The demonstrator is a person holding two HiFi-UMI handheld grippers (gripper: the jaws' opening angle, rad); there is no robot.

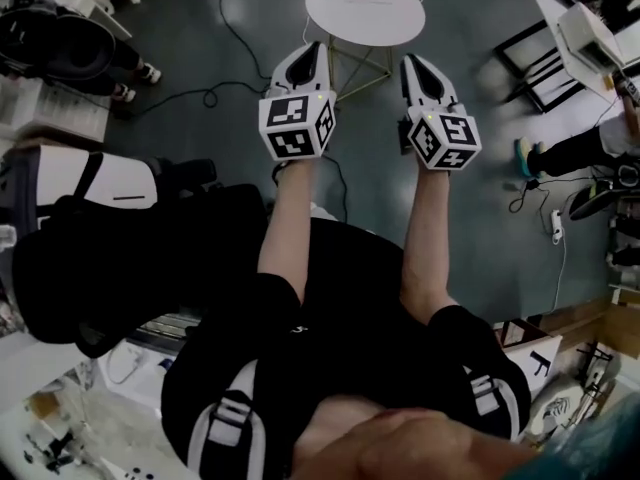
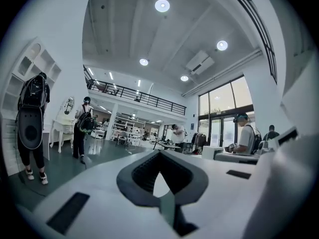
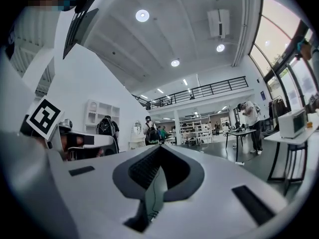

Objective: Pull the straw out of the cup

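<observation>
left gripper (image 1: 314, 48): clenched, jaws tip to tip, nothing between, held level over the grey floor (image 1: 200, 138). round white table (image 1: 365, 8): on the floor just ahead of both tips, near the top edge of the head view. right gripper (image 1: 412, 61): clenched too, empty, level, alongside the left one. straw and cup: can't locate in any view.

Round table (image 1: 365, 8) just ahead; cables (image 1: 208, 92) cross floor (image 1: 470, 218).
</observation>
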